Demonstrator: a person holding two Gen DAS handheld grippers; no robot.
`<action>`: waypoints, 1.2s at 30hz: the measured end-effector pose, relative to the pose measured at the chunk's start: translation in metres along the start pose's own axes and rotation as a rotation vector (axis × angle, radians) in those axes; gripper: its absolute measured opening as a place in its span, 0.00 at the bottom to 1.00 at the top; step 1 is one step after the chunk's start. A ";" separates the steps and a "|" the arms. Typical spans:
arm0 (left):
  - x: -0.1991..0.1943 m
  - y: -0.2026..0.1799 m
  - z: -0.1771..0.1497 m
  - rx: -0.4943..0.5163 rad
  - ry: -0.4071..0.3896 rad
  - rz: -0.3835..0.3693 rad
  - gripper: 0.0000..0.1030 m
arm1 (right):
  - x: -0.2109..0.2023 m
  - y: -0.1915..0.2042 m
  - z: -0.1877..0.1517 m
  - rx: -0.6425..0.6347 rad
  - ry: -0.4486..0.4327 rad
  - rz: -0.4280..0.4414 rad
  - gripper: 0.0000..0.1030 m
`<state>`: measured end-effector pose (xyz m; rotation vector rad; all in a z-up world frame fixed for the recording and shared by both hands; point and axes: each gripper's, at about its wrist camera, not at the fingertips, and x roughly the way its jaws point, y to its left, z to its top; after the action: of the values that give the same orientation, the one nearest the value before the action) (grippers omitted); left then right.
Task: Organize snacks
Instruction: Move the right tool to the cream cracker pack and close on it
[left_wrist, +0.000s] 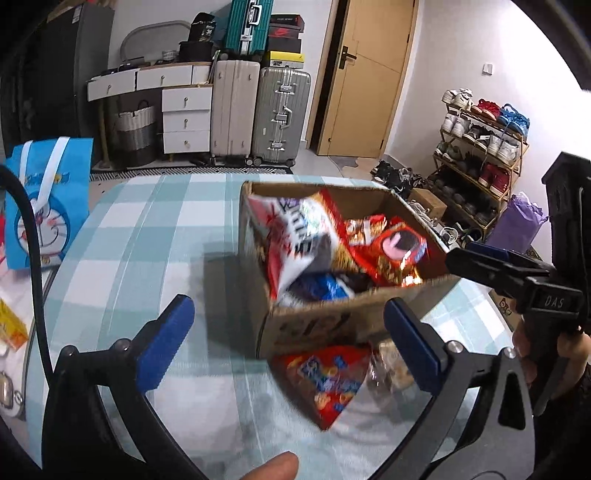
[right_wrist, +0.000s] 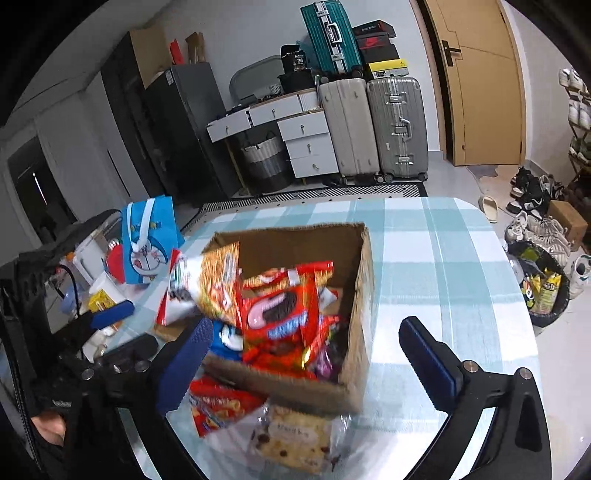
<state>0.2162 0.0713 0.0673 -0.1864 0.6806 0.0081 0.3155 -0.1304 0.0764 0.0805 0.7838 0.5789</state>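
"DAS" on the right tool (left_wrist: 476, 258), "36" on a black bag (left_wrist: 202, 27), snack print unreadable

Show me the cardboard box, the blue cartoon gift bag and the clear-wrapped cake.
cardboard box (right_wrist: 360, 295), right wrist view, right outer wall
blue cartoon gift bag (left_wrist: 51, 206), left wrist view, front face
clear-wrapped cake (right_wrist: 295, 437), right wrist view, top

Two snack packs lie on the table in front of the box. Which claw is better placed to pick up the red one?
Probably the left. In its own view the red pack lies between the open pads of the left claw. The right claw, also open, is centred on the box instead.
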 end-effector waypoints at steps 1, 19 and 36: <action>-0.003 0.001 -0.006 -0.002 0.005 0.003 0.99 | -0.001 0.001 -0.005 -0.005 0.005 -0.004 0.99; -0.013 -0.018 -0.059 0.051 0.063 0.025 0.99 | -0.001 0.010 -0.088 -0.064 0.090 -0.069 0.99; 0.006 -0.004 -0.078 0.033 0.117 0.042 0.99 | 0.043 0.022 -0.116 -0.048 0.226 -0.034 0.99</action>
<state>0.1726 0.0534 0.0049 -0.1420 0.8012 0.0264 0.2497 -0.1062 -0.0277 -0.0431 0.9880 0.5805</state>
